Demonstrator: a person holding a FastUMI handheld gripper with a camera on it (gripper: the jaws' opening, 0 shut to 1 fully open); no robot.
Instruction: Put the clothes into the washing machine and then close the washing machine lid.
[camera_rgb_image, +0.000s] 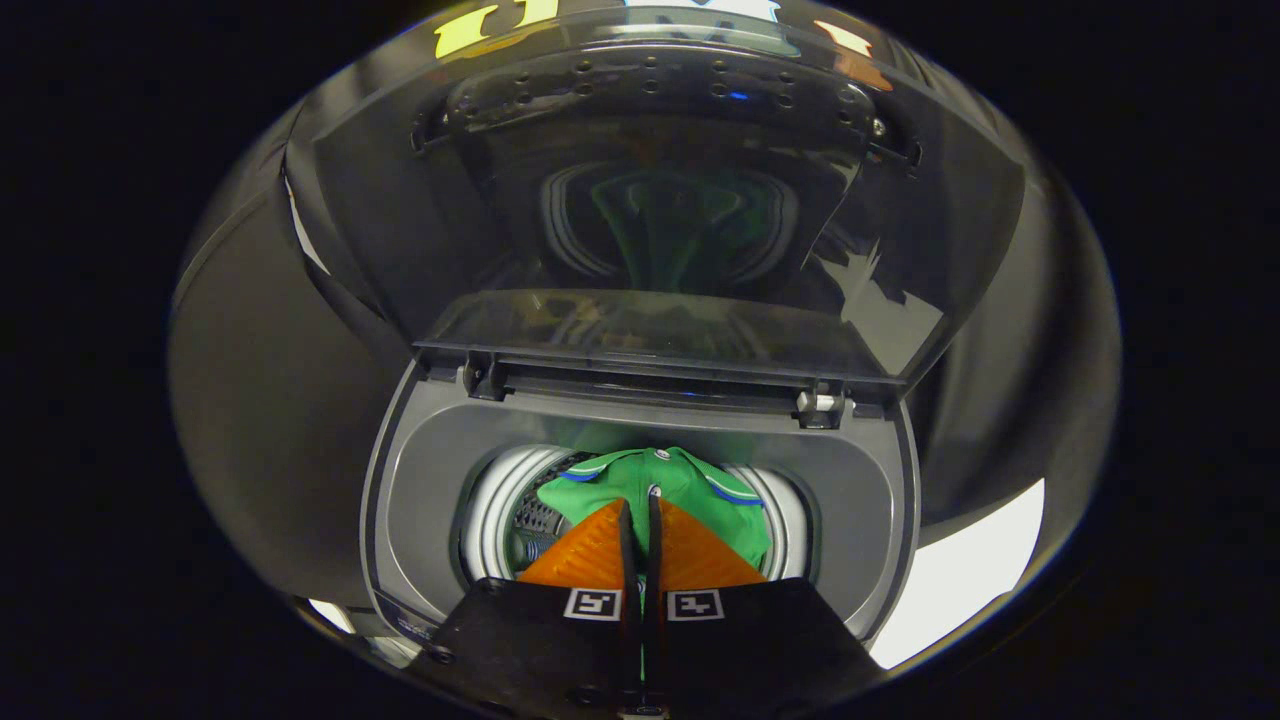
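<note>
My gripper (637, 510) over drum mouth, fingers nearly pressed together, pinching green garment (690, 490) so it hangs into drum (500, 510) rather than snagging rim. Washing machine (860, 500) open below. Lid (650, 210) upright beyond, hinged back, not yet closed.

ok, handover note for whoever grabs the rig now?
Gripper: fingers nearly closed, a thin strip of green shirt in the gap between them; whether both press on it is unclear.
Shirt: hanging over the drum opening, just ahead of the fingers.
Lid: raised upright behind the opening.
Done: shirt brought to the drum.
Left: let the shirt go into the drum, pull back, shut the lid.
</note>
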